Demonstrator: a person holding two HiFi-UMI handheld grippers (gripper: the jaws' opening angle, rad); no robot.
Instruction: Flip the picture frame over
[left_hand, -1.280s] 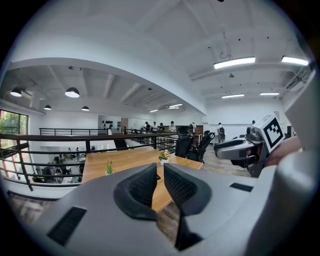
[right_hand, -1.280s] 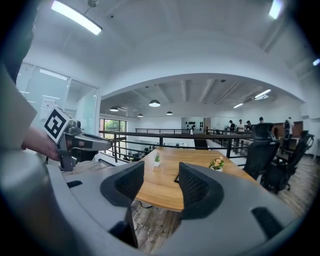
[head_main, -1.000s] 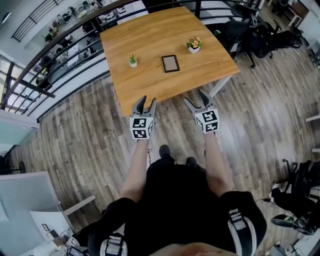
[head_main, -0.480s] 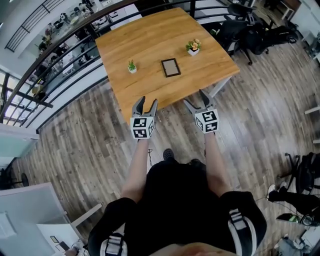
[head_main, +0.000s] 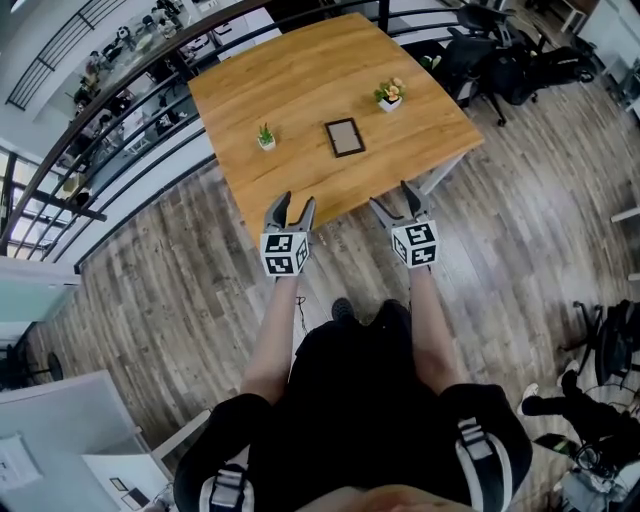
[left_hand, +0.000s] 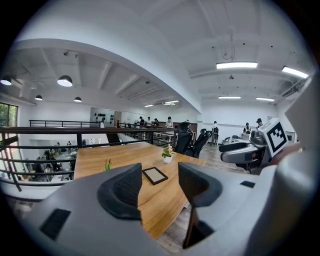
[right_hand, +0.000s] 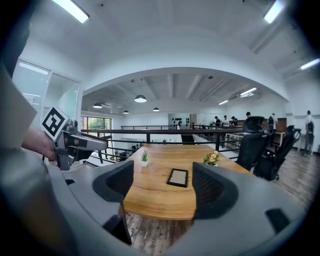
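While the left gripper (head_main: 290, 200) and right gripper (head_main: 392, 196) hover short of the tabletop's (head_main: 300, 70) near edge, jaws just opened wide and empty, the picture frame (head_main: 343, 137) lies flat mid-tabletop. Risk: lying flush, it may skid under the pads into the flower pot (head_main: 389, 93).

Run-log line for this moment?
phase: before reach | left tongs: just opened, empty | right tongs: just opened, empty | picture frame: flat on table, untouched

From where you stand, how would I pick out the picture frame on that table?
Look at the big wooden table. Near its middle, between a small green potted plant and a flowering potted plant, lies the picture frame: the only flat, dark-edged rectangle there.
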